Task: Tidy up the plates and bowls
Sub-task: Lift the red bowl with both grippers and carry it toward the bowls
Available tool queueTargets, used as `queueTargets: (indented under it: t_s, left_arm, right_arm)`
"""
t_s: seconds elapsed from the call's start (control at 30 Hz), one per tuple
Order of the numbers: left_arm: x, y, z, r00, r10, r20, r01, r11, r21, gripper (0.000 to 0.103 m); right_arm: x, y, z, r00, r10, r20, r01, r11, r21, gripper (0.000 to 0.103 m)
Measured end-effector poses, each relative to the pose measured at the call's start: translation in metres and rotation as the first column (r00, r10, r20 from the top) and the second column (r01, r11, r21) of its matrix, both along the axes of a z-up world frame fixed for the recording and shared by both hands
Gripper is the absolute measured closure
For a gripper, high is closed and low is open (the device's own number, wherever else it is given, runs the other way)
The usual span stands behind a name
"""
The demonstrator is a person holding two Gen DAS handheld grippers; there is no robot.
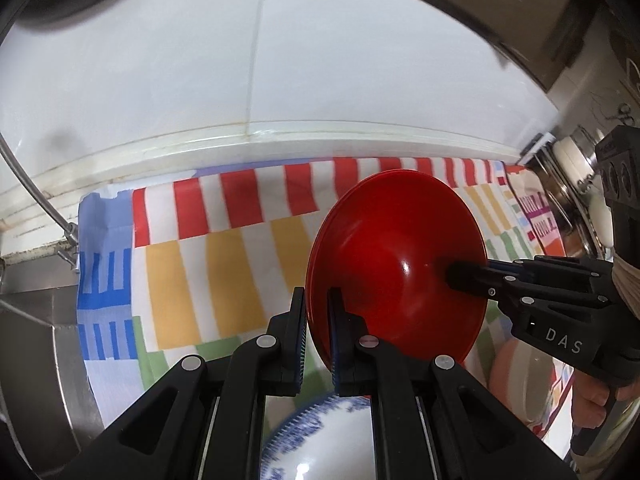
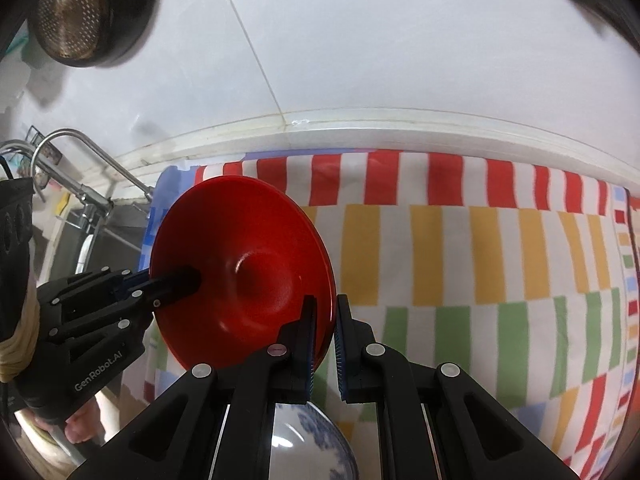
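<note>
A: Nearest the lens in both wrist views, a blue-and-white bowl [image 1: 320, 440] sits low, just under the gripper bodies. What it rests on is hidden.

B: Noted. Left gripper [image 1: 318, 332]?

A: Jaws straddle the near rim of the red bowl [image 1: 396, 264], which is held on edge above the cloth. The right-hand pad looks pressed to the rim; a sliver of gap may remain at the other. Call it clenched on the red bowl, with a thin bite.

B: Right gripper [image 2: 325, 344]?

A: It straddles the opposite rim. The left pad meets the bowl's edge; the right pad stands visibly off it. Jaws look partly parted, so I cannot tell whether it grips or has let go.

B: Behind?

A: Striped patchwork cloth [image 2: 480, 256] over the bench, then the white tiled wall [image 1: 160, 60]. Sink faucet [image 2: 76, 160] far left in the right view; a dark strainer pan [image 2: 80, 16] hangs above.

B: Risks?

A: Judgement only. Glossy bowl, edge-only grasps: if one gripper loosens before the other is firm, the bowl could pivot or slip and strike the porcelain bowl beneath. Opposed pulling could also twist it out.
</note>
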State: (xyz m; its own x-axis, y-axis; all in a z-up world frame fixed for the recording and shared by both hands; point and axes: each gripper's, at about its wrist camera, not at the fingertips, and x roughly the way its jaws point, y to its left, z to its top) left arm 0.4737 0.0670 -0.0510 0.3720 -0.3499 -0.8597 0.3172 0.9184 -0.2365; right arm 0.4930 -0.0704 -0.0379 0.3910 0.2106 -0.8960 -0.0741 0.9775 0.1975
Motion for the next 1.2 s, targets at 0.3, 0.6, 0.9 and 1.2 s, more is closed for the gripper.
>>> queueTargets:
  t_s: [0.3,0.6,0.9,1.2]
  left_arm:
    - [-0.031,-0.043,0.02,0.997,-0.07,0.024,0.07,0.997,-0.032,0.092]
    - [-0.071,-0.088,0.035,0.984,-0.172,0.042,0.173,0.984,-0.042,0.092]
    - [-0.117,-0.128,0.043,0.959,-0.28,0.051,0.282,0.958,-0.045,0.091]
    - [-0.148,-0.16,0.033,0.939,-0.343,0.036,0.345,0.938,-0.046,0.091]
  right_arm:
    - [-0.049,-0.036,0.021,0.996,-0.08,0.035,0.08,0.997,-0.02,0.093]
    - [-0.108,-0.075,0.036,0.98,-0.189,0.056,0.19,0.982,-0.016,0.093]
    - [-0.172,-0.102,0.042,0.953,-0.295,0.074,0.297,0.955,-0.018,0.093]
    - [-0.219,-0.13,0.032,0.926,-0.376,0.044,0.376,0.926,-0.007,0.093]
